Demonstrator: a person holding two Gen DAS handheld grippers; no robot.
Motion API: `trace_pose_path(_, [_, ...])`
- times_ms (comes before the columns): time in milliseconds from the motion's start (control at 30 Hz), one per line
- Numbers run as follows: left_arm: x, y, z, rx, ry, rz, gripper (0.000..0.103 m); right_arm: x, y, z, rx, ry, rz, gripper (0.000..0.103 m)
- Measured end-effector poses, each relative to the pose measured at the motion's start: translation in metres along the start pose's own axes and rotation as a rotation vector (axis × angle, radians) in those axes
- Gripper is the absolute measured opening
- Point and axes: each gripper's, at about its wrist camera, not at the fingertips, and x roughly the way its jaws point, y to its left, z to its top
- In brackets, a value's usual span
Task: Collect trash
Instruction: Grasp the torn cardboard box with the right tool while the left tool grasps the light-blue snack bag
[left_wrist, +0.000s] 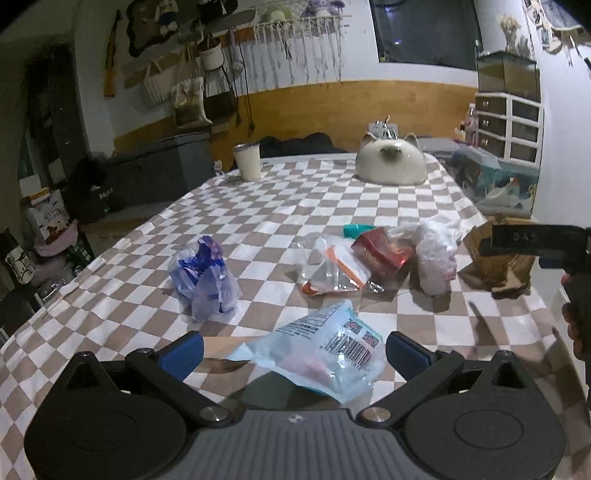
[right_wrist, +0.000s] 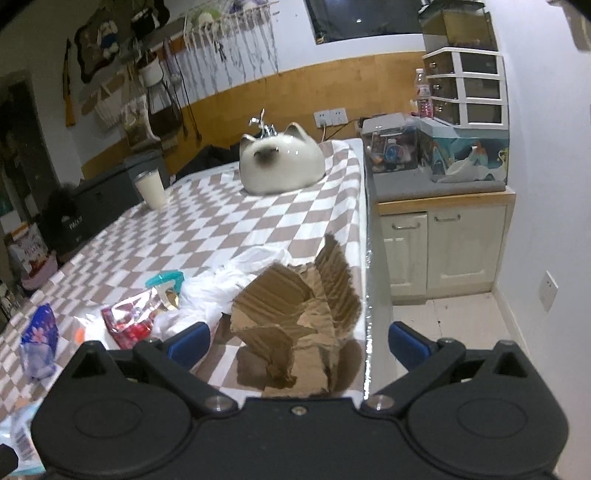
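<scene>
Trash lies on the checkered tablecloth. My left gripper is open, its blue pads either side of a light blue barcode wrapper lying on the cloth. Beyond it lie a blue-purple plastic bag, a clear zip bag with orange strip, a red foil wrapper, crumpled white plastic and a teal piece. My right gripper is open around torn brown cardboard at the table's right edge; that cardboard also shows in the left wrist view.
A ceramic cat-shaped bowl and a cream tumbler stand at the table's far end. A cabinet with boxes and drawers stands right of the table. The table edge drops to tiled floor.
</scene>
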Motion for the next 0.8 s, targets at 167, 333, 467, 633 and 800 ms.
trace_pose_path(167, [0.016, -0.004, -0.003, -0.006, 0.033, -0.009, 0.103, 0.020, 0.010, 0.002, -0.049, 0.022, -0.023, 0.103])
trace_pose_path(333, [0.027, -0.002, -0.003, -0.032, 0.030, 0.007, 0.101, 0.040, 0.010, 0.009, -0.066, 0.071, -0.069, 0.100])
trace_pose_path(467, [0.030, 0.002, -0.003, -0.071, 0.020, -0.012, 0.092, 0.038, 0.008, 0.010, -0.074, 0.074, -0.018, 0.076])
trace_pose_path(633, [0.025, 0.006, -0.003, -0.107, -0.004, -0.051, 0.073, 0.015, 0.011, 0.005, -0.163, 0.030, -0.003, 0.061])
trace_pose_path(800, [0.014, 0.000, -0.006, -0.089, -0.019, -0.059, 0.058, -0.013, 0.005, -0.001, -0.145, 0.032, 0.062, 0.055])
